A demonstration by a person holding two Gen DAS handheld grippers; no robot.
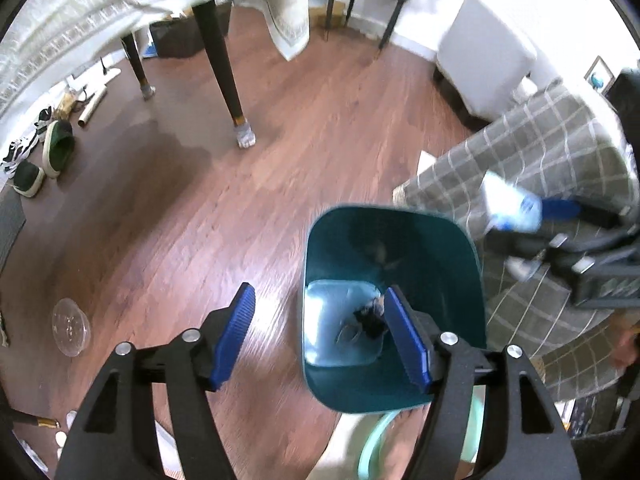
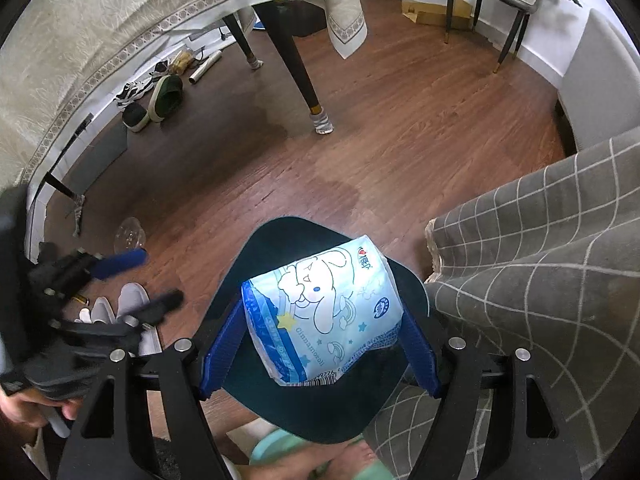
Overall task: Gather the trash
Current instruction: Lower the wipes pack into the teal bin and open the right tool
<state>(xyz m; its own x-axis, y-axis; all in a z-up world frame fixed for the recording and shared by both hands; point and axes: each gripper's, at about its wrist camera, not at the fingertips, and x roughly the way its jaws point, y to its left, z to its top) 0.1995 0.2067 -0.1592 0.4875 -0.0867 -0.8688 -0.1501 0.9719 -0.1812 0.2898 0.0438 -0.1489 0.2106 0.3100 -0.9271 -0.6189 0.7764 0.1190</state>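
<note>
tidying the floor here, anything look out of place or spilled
A clear plastic dome lid lies loose on the wood floor, left of the teal trash bin. A darker, wet-looking patch marks the floor beyond the bin, possibly a spill.

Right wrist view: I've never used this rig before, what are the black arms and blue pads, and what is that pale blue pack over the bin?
Each picture comes from a camera on a hand-held gripper, looking along its two fingers. In the right wrist view, the right gripper clamps a blue cartoon tissue pack above the dark green trash bin. In the left wrist view, the left gripper is open and empty over the same bin, which holds dark trash. A clear plastic lid lies on the wood floor, beside a grey checked blanket.
</note>
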